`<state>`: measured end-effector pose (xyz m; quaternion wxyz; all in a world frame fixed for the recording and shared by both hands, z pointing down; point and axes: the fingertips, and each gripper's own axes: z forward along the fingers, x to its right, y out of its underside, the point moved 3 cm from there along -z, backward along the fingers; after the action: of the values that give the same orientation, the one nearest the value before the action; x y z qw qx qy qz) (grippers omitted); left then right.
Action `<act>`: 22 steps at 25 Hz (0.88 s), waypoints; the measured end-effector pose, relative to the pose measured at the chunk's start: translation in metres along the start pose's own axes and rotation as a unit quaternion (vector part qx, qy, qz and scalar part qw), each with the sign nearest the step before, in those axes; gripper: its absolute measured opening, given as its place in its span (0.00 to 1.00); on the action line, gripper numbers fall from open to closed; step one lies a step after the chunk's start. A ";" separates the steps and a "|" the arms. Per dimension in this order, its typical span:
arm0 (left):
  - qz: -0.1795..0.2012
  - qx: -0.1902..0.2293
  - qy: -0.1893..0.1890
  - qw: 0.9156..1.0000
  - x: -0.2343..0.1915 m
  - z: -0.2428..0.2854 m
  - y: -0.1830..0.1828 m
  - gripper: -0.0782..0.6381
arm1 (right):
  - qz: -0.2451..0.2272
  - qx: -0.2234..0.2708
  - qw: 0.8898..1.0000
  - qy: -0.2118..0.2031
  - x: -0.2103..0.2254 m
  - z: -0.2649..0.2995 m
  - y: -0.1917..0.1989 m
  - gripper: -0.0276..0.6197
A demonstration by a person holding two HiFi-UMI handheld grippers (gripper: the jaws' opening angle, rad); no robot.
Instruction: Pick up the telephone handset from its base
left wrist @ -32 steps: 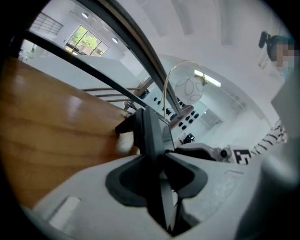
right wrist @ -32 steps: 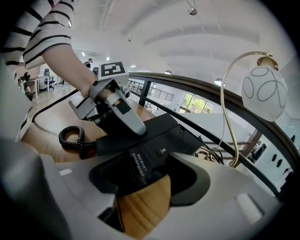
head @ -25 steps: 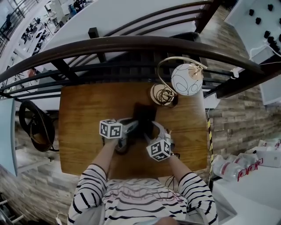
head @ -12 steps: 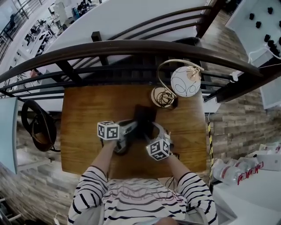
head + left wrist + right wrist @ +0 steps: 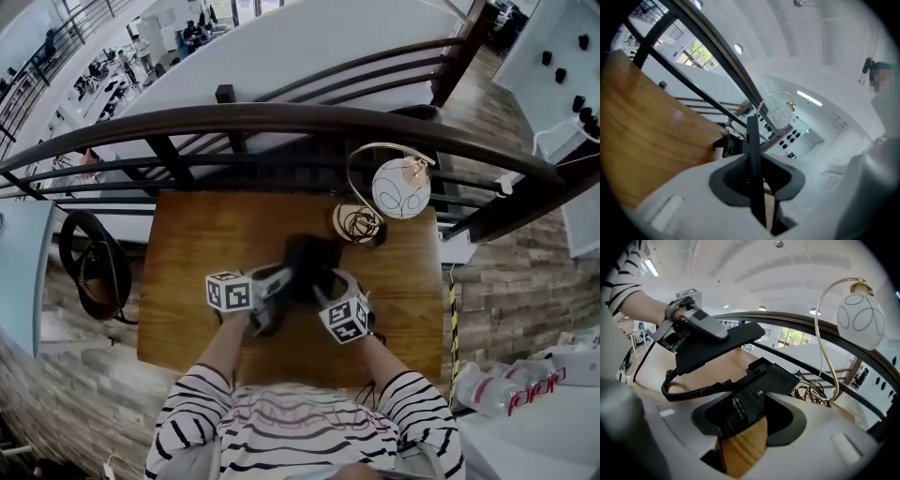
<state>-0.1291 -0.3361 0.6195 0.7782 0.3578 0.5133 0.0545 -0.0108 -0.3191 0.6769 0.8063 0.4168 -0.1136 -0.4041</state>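
Note:
On the wooden table (image 5: 197,244) sits the black telephone base (image 5: 314,258) (image 5: 759,385). My left gripper (image 5: 279,278) (image 5: 754,173) (image 5: 708,329) is shut on the flat black handset (image 5: 717,345) (image 5: 752,154), which hangs above the base; its jaws have just been closing on it. A coiled cord (image 5: 679,390) droops from the handset down to the base. My right gripper (image 5: 328,281) (image 5: 750,423) straddles the near end of the base, and its jaws have just been closing with the base between them, pads against its sides.
A globe lamp (image 5: 401,187) (image 5: 860,317) on a curved brass stem stands at the table's far right, with its cable coiled around its foot (image 5: 356,223). A dark curved railing (image 5: 281,117) runs behind the table. A dark bag (image 5: 89,272) lies on the floor to the left.
The left gripper has risen a little with the handset, away from the base. The right gripper has stayed at the base.

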 end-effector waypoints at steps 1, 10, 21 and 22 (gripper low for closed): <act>0.000 0.008 -0.001 1.000 0.003 -0.005 -0.002 0.21 | 0.009 0.007 1.000 0.001 0.001 -0.003 -0.003 0.36; 0.007 0.085 -0.030 0.996 0.031 -0.062 0.001 0.21 | 0.064 0.080 0.995 0.008 -0.004 -0.055 -0.042 0.31; 0.009 0.155 -0.074 0.985 0.069 -0.109 0.042 0.21 | 0.092 0.163 0.982 -0.015 -0.027 -0.127 -0.063 0.21; 0.010 0.159 -0.078 0.984 0.072 -0.112 0.047 0.21 | 0.093 0.166 0.982 -0.016 -0.028 -0.133 -0.062 0.19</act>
<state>-0.1756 -0.2129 0.5689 0.7486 0.4852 0.4494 -0.0480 0.0054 -0.2411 0.5509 0.7577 0.5264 -0.2300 -0.3095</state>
